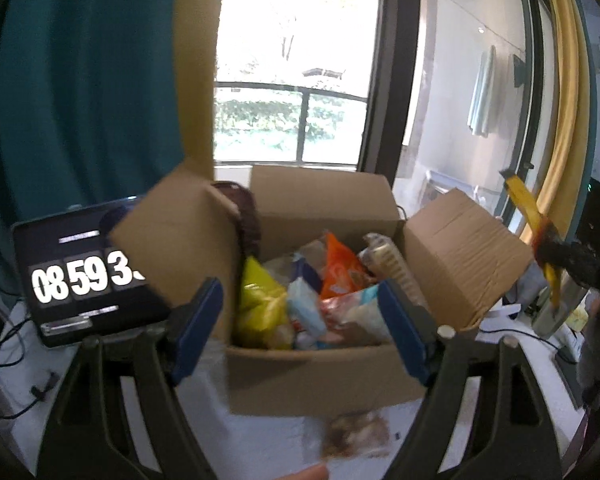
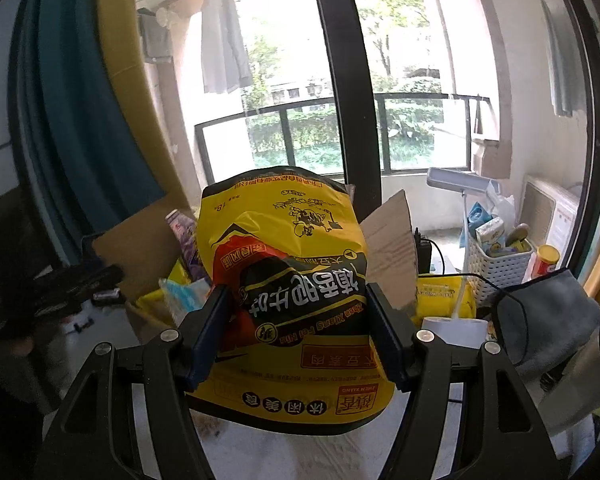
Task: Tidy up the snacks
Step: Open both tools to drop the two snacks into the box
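Snack bag clamped between right claw pads, before box.

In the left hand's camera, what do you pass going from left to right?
Black clock screen → open brown cardboard box of snack packets → yellow-and-black snack bag at the right edge.

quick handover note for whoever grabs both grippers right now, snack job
Left gripper: open, empty, facing the cardboard box.
Right gripper: shut on the big yellow snack bag.
Box: flaps open, several snacks already inside.
One small brown packet lies on the table in front of the box.
Left to do: place the yellow bag, then deal with the loose packet.
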Demonstrator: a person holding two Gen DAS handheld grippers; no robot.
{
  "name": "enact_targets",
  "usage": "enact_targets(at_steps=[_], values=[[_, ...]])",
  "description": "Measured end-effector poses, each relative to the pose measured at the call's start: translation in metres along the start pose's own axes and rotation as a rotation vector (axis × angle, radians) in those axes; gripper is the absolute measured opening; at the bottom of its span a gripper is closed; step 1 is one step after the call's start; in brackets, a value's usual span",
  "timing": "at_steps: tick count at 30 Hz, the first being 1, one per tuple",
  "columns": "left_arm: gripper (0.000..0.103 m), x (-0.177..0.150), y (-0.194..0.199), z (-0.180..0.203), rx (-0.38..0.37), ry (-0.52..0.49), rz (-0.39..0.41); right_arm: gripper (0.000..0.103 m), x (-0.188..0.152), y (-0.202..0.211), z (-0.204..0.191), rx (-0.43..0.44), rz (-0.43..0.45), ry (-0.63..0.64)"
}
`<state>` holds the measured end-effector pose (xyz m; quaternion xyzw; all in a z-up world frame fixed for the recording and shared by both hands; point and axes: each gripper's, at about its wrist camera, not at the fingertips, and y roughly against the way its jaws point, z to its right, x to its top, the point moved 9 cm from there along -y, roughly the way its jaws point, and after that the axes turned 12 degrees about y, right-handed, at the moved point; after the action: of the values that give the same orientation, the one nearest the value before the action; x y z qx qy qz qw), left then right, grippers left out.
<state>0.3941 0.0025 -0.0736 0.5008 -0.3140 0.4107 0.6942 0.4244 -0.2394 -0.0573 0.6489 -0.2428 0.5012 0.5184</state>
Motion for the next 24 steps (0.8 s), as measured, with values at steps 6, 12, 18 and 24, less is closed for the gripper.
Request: enact_targets(at_steps=[6,12,18,24], values=[[0.081,0.01,0.022,-0.038,0.034,0.025,0.038,0.07,0.015,-0.024,-0.002,-0.014,-0.005,-0.037],[0.081,0.029,0.017,-0.058,0.056,0.039,0.071,0.07,0.031,-0.056,-0.005,-0.039,-0.019,-0.04],[0.081,0.043,-0.003,-0.066,0.075,0.053,0.104,0.07,0.036,-0.096,-0.003,-0.058,-0.051,-0.048],[0.081,0.047,-0.02,-0.071,0.091,0.056,0.105,0.074,0.03,-0.138,0.005,-0.057,-0.098,-0.096]])
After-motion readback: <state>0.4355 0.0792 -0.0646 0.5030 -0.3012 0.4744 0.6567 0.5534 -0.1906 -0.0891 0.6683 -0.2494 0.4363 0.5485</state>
